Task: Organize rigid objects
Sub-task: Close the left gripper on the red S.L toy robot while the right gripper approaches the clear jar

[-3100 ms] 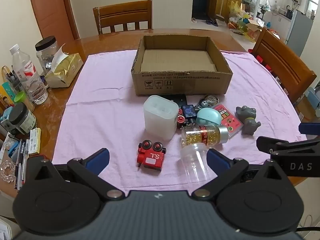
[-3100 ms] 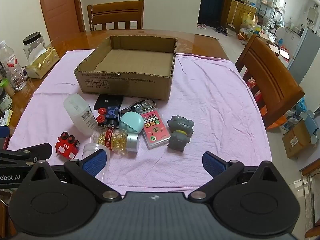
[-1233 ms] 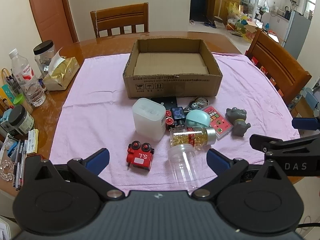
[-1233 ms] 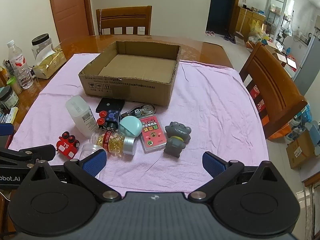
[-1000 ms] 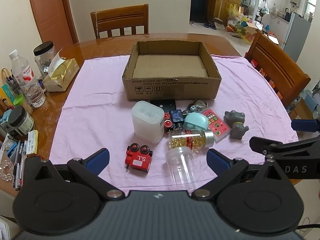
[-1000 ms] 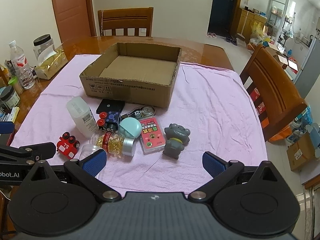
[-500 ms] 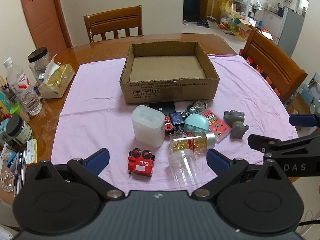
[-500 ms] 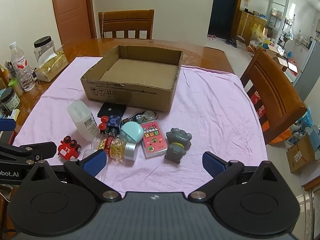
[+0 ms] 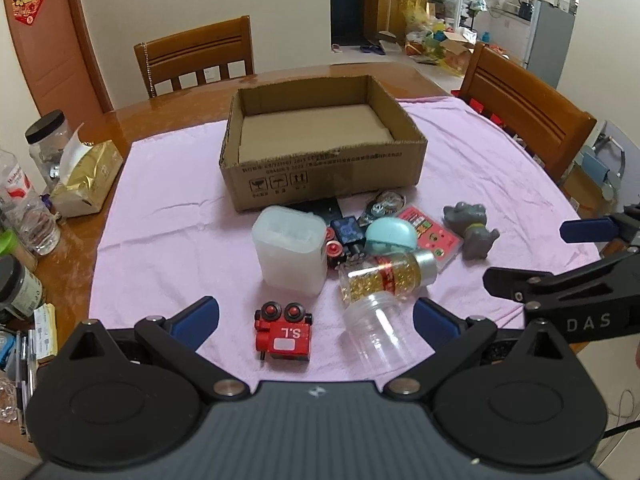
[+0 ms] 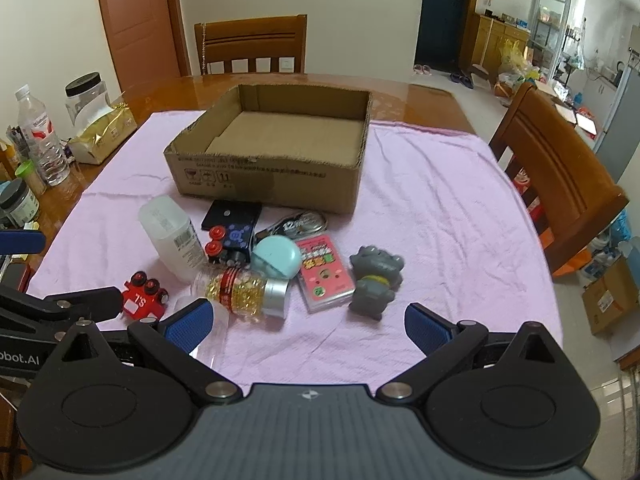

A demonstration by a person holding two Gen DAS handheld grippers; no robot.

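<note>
The big cardboard box (image 9: pixel 324 160) sits in the middle of the frame, with nothing in it. The toys lie in a pile just below it on the pink cloth (image 9: pixel 160 220). Both tongs, left tongs (image 9: pixel 316 318) and right tongs (image 10: pixel 306 322), are wide open and hold nothing. A good start is the red toy train (image 9: pixel 285 336), low in the frame: come straight down and squeeze its 2 flat sides.

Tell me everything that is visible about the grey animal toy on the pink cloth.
The grey animal toy is a small figurine, rubbery or plastic in look, with pointed ears and a yellow-green band at its neck. It lies tipped over on the pink cloth, at the right end of the clutter, beside the pink card pack; whether they touch is unclear. No gripper holds it.
</note>
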